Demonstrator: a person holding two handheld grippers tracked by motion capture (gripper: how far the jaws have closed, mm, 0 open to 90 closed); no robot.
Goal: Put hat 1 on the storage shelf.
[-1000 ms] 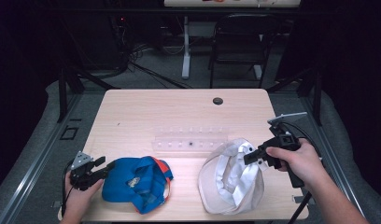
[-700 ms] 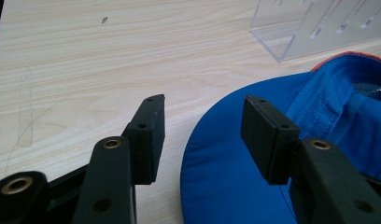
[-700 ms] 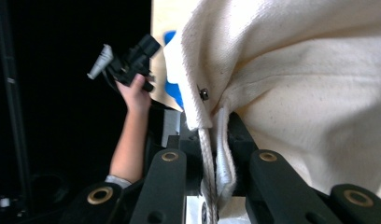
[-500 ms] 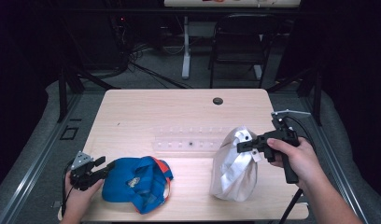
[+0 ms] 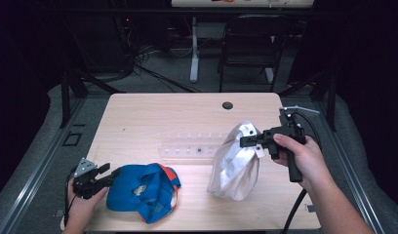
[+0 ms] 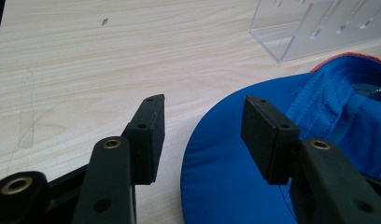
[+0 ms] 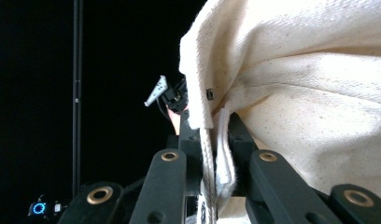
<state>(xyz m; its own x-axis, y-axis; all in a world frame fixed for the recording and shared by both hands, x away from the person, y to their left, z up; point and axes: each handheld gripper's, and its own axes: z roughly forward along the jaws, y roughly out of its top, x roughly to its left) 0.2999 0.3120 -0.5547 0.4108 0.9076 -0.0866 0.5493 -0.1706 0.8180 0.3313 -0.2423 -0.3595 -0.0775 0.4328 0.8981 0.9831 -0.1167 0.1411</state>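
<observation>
A blue cap (image 5: 143, 192) with orange trim lies at the table's front left. My left gripper (image 5: 111, 170) stands open at its brim. In the left gripper view the brim's edge (image 6: 226, 177) reaches between the open jaws of the left gripper (image 6: 202, 121), and the pads do not press on it. A cream cap (image 5: 236, 161) hangs upright at the right, its lower part near the tabletop. My right gripper (image 5: 246, 141) is shut on its upper edge. In the right gripper view that gripper (image 7: 212, 135) pinches the folded fabric and strap of the cream cap (image 7: 310, 93).
A clear plastic rack (image 5: 192, 146) lies across the middle of the wooden table (image 5: 153, 117), between the two caps, and its corner (image 6: 319, 28) shows in the left gripper view. A black grommet (image 5: 228, 105) sits near the far edge. A chair (image 5: 246, 44) stands beyond the table.
My right gripper has lifted the cream cap from lying flat and carried it a little left; it now hangs upright. The left gripper and blue cap have not moved.
</observation>
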